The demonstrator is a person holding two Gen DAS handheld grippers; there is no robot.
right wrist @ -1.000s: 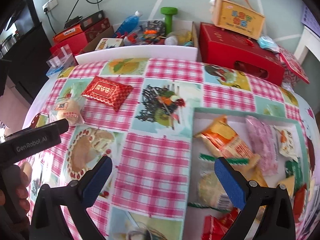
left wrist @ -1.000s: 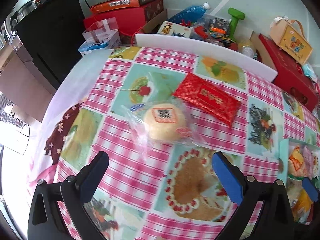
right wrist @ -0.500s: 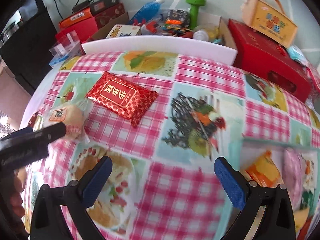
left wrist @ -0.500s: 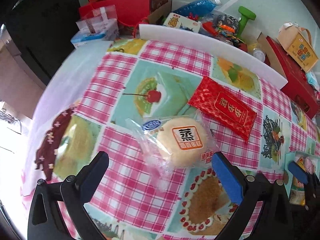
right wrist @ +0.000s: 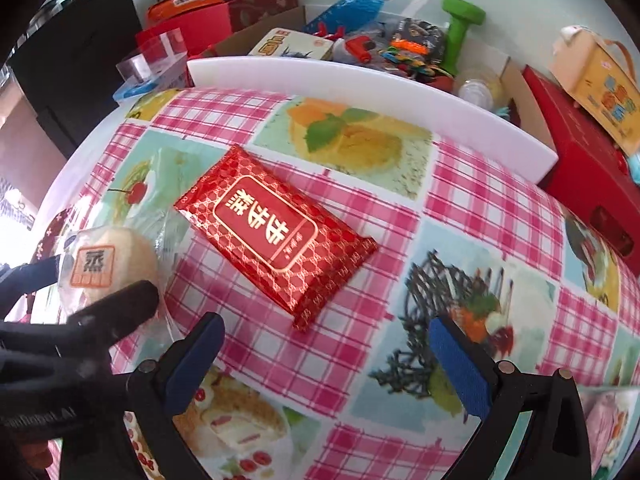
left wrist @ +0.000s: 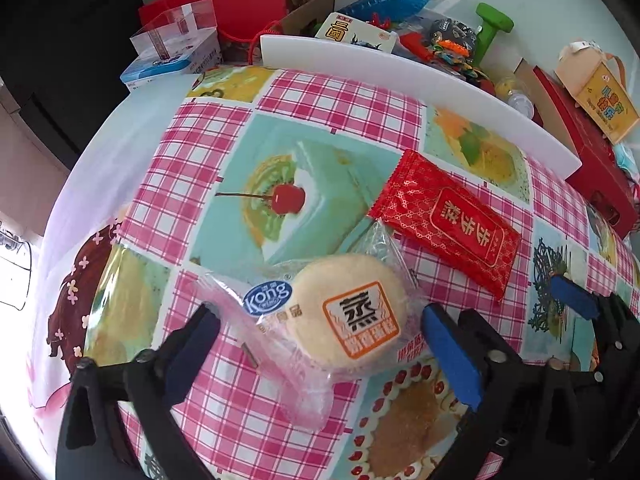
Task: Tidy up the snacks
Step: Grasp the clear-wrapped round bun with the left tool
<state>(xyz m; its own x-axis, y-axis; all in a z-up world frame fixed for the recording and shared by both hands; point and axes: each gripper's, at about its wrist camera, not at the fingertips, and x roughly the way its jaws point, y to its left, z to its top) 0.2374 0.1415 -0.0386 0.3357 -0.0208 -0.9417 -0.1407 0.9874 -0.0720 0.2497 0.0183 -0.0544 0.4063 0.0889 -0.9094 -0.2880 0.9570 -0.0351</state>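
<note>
A pink checked tablecloth [left wrist: 328, 104] with dessert pictures covers the table; the left gripper [left wrist: 320, 336] straddles a round cake in a clear wrapper [left wrist: 348, 312], its jaws just narrowing, pads not yet pressing it; the right gripper [right wrist: 324, 356] gapes wide over bare cloth, just below a red packet [right wrist: 276, 232] lying flat beside the cake.

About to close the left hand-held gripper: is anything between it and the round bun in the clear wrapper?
Nothing visible. The left hand-held gripper straddles the round pale bun in its clear plastic wrapper, its jaws just closing in.
</note>
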